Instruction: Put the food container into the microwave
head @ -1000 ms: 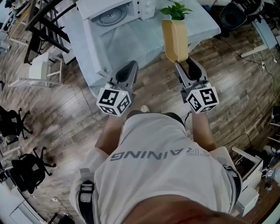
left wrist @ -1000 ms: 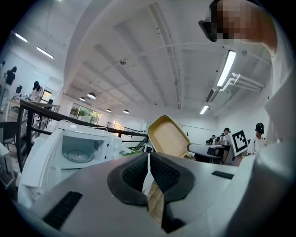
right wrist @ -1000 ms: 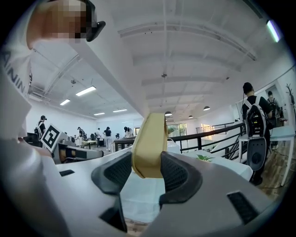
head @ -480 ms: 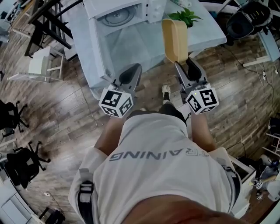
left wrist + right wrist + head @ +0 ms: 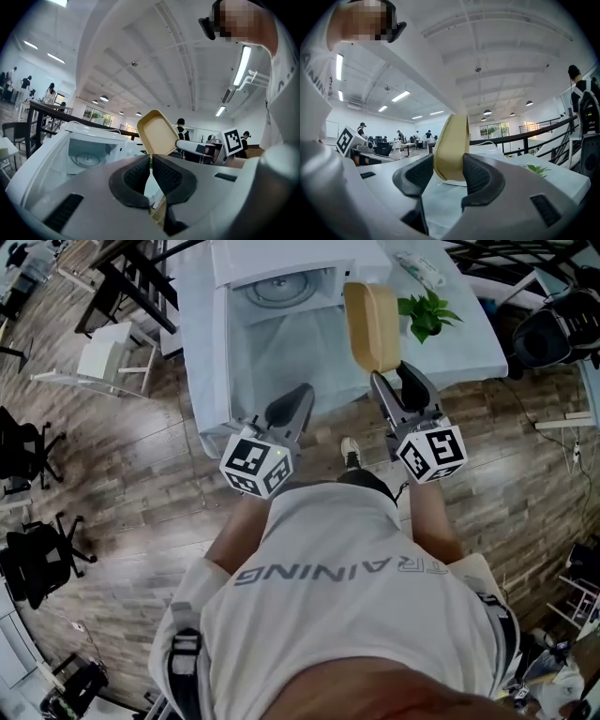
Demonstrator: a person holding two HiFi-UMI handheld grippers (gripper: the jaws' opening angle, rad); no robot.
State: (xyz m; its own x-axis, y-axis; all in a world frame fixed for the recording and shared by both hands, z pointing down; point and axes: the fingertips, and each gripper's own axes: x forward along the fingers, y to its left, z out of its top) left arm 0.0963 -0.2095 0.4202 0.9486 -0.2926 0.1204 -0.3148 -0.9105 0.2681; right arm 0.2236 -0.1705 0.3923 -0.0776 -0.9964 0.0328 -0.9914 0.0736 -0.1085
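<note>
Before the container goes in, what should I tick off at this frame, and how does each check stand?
1. Grip: the right gripper has its jaws clamped on one end of the food container. Ok.
2. Access: the microwave is open, with its turntable in view. Ok.
3. Cavity free: only the turntable shows, and the deeper part is out of sight. Cannot tell.
4. Other hand: the left gripper is shut on nothing and is apart from the container. Ok.
5. Side clearance: the plant stands to the right of the container, not touching it. Ok.
6. Container contents or lid: cannot tell.
</note>
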